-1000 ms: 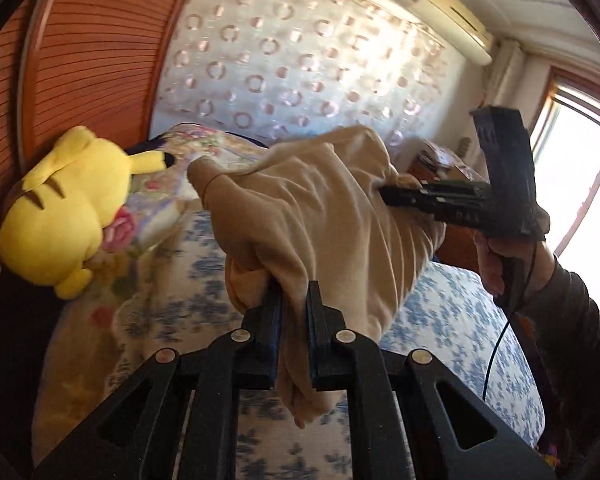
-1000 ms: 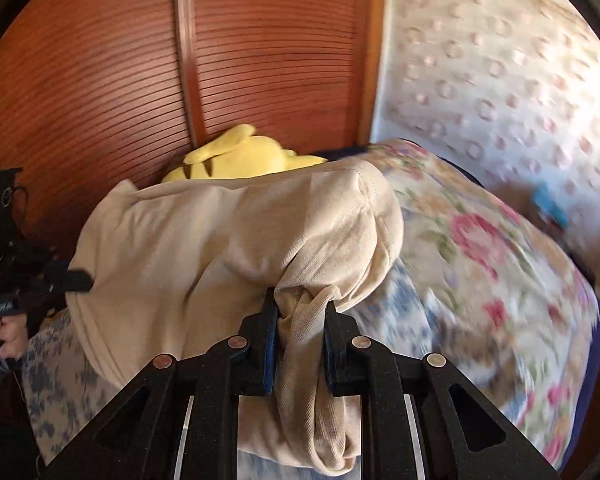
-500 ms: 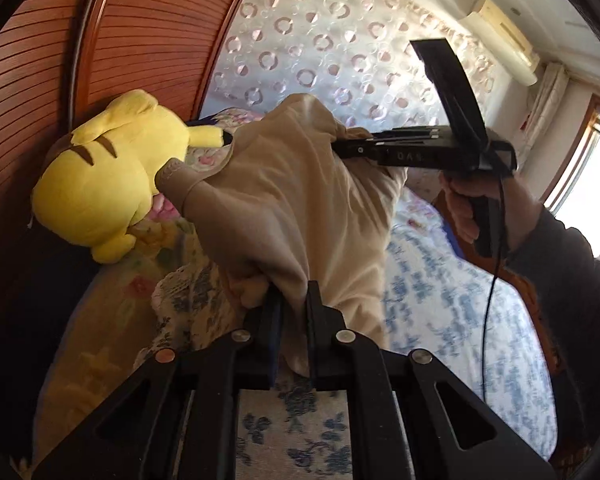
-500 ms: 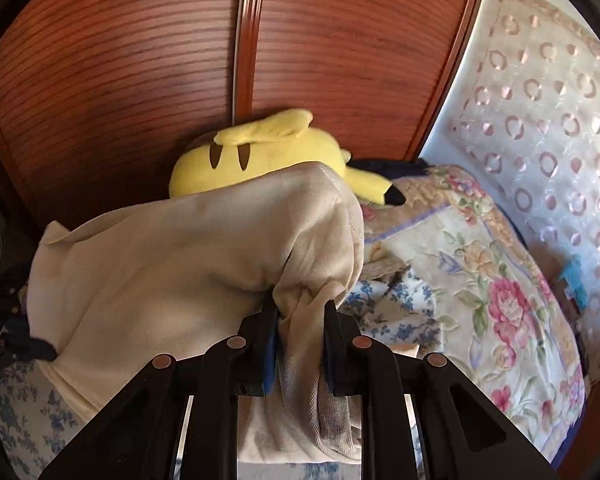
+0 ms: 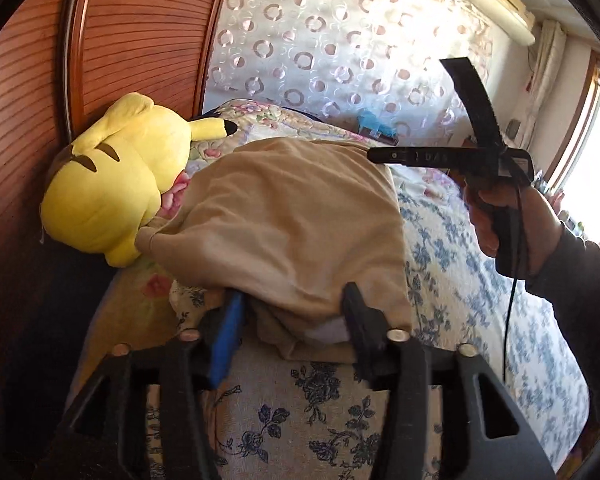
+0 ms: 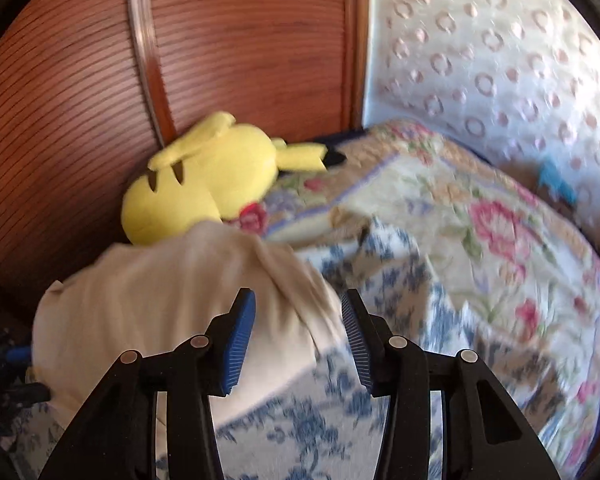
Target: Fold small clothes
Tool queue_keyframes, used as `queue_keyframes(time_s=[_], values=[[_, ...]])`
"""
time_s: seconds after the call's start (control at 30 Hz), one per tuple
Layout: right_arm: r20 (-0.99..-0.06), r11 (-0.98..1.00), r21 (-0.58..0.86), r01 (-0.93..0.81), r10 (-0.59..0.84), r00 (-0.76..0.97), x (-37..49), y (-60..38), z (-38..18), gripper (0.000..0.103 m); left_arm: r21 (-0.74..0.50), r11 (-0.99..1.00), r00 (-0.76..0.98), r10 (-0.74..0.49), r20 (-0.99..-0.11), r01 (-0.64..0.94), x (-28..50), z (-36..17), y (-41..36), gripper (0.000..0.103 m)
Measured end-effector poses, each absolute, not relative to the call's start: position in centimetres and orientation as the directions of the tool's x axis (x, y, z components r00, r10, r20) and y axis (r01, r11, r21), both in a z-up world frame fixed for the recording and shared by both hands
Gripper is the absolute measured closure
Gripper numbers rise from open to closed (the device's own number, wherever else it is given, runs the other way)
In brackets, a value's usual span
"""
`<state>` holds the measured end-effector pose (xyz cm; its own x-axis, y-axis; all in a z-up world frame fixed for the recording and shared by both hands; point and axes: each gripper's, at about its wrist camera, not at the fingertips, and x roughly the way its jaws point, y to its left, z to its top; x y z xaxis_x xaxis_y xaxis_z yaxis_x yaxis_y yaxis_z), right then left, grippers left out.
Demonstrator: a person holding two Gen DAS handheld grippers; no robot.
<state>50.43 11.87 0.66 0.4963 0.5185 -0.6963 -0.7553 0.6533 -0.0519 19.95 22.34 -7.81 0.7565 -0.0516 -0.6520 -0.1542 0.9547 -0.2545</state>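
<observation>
A small beige garment (image 5: 292,224) lies in a heap on the blue-flowered bed cover (image 5: 480,280). My left gripper (image 5: 294,320) is open, its jaws wide apart around the garment's near edge, which drapes over the fingertips. My right gripper shows in the left wrist view (image 5: 384,156) at the garment's far right corner, seen side on. In the right wrist view the right gripper (image 6: 298,320) is open, with the garment (image 6: 172,300) lying loose between and left of its blue pads (image 6: 240,340). That view is blurred.
A yellow plush toy (image 5: 116,188) lies at the head of the bed against the wooden headboard (image 5: 28,100), just left of the garment. A floral quilt (image 6: 480,220) covers the far bed. A patterned curtain (image 5: 340,40) hangs behind.
Both grippers held the garment up in the air, shut on it. Now both have opened and the garment has dropped onto the bed.
</observation>
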Motion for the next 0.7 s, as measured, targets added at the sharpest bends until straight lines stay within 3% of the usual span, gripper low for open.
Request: queue_keyframes(time_s=[0.03, 0.13, 0.7], values=[[-0.687, 0.660, -0.036, -0.751, 0.529, 0.498, 50.6, 11.3, 0.5, 0.056, -0.242, 0.959, 0.760, -0.044, -0.648, -0.150, 19.8, -7.7, 22.1, 0.029], [-0.667, 0.676, 0.001, -0.737, 0.550, 0.503, 50.3, 9.7, 0.8, 0.056, -0.194, 0.972, 0.767, -0.021, -0.642, -0.136, 19.3, -7.1, 21.3, 0.021], [-0.535, 0.745, -0.002, -0.667, 0.563, 0.630, 33.3, -4.7, 3.8, 0.053, -0.105, 0.994, 0.812, -0.064, -0.580, 0.004, 15.9, -1.6, 12.1, 0.019]])
